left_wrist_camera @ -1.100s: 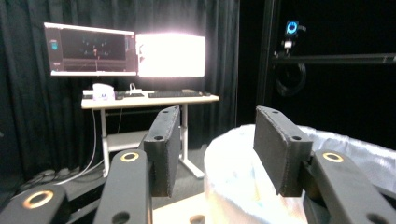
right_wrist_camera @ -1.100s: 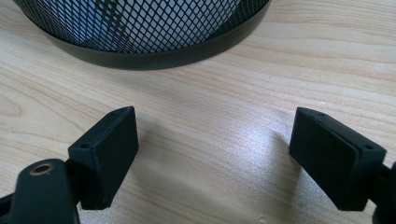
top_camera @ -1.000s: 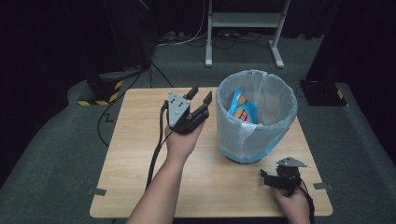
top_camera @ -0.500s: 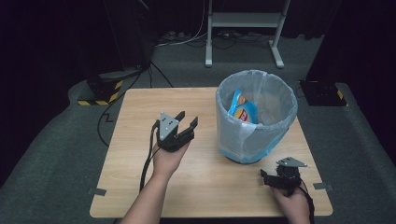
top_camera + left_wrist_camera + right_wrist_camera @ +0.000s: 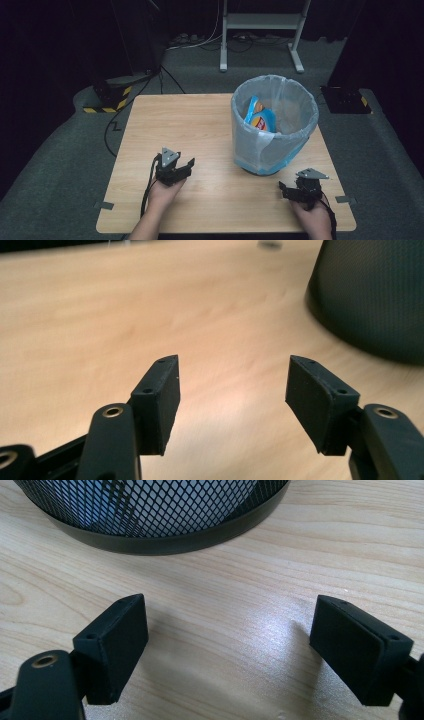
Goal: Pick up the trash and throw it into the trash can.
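My left gripper [image 5: 186, 166] had just been opening, nothing between its spread jaws; my right gripper [image 5: 283, 190] gaped wide too (bin [image 5: 274, 150] just ahead).

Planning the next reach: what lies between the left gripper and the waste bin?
Nothing: in the high view, bare wooden tabletop separates the left gripper, jaws open and empty, from the lined mesh waste bin.

left claw [image 5: 232, 395]: jaws apart, just been opening, nothing between | over table [image 5: 100, 305] | bin [image 5: 370, 295] upper right
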`<state>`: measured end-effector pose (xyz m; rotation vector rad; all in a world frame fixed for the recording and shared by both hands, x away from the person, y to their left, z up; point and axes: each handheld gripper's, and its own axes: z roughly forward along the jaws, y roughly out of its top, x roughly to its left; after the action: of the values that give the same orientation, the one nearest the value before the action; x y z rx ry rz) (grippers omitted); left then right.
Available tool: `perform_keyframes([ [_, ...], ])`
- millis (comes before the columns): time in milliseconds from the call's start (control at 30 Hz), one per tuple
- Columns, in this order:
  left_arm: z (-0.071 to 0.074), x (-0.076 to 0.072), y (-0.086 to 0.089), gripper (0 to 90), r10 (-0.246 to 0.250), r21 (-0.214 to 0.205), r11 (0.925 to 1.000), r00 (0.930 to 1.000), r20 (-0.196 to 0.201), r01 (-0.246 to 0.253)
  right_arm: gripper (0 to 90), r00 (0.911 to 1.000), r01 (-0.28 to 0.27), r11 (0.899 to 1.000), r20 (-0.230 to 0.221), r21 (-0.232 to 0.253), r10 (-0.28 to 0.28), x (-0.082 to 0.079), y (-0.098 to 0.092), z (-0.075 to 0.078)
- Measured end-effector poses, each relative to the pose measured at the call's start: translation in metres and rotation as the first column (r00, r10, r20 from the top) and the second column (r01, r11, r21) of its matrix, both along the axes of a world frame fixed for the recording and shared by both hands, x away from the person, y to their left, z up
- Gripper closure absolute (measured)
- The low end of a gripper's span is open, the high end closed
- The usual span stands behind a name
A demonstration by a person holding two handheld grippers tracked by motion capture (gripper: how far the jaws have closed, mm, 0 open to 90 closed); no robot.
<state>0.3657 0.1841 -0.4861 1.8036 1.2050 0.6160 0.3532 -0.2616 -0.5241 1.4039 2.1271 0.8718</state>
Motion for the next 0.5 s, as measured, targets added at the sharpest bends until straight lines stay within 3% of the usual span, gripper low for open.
perform_keyframes([
  [167,-0.02,-0.018,0.02,37.8,0.021,0.053,0.9984,0.9985,-0.051,-0.018,15.3,1.0,0.001,1.0,-0.002,0.001,-0.001,0.0,0.0,0.0],
  [267,-0.023,-0.029,0.031,37.0,0.026,0.051,0.9985,0.9962,-0.084,-0.021,15.3,1.0,0.001,1.0,0.0,0.0,-0.001,0.0,0.0,0.0],
  [400,-0.031,-0.043,0.042,36.7,0.057,0.1,0.9939,0.9923,-0.11,-0.046,15.3,1.0,0.002,1.0,0.0,0.0,-0.002,0.0,0.0,0.0],
  [500,-0.041,-0.049,0.047,34.7,0.049,0.116,0.9927,0.9888,-0.141,-0.032,15.3,1.0,0.003,1.0,-0.001,0.0,-0.003,0.0,0.0,0.0],
])
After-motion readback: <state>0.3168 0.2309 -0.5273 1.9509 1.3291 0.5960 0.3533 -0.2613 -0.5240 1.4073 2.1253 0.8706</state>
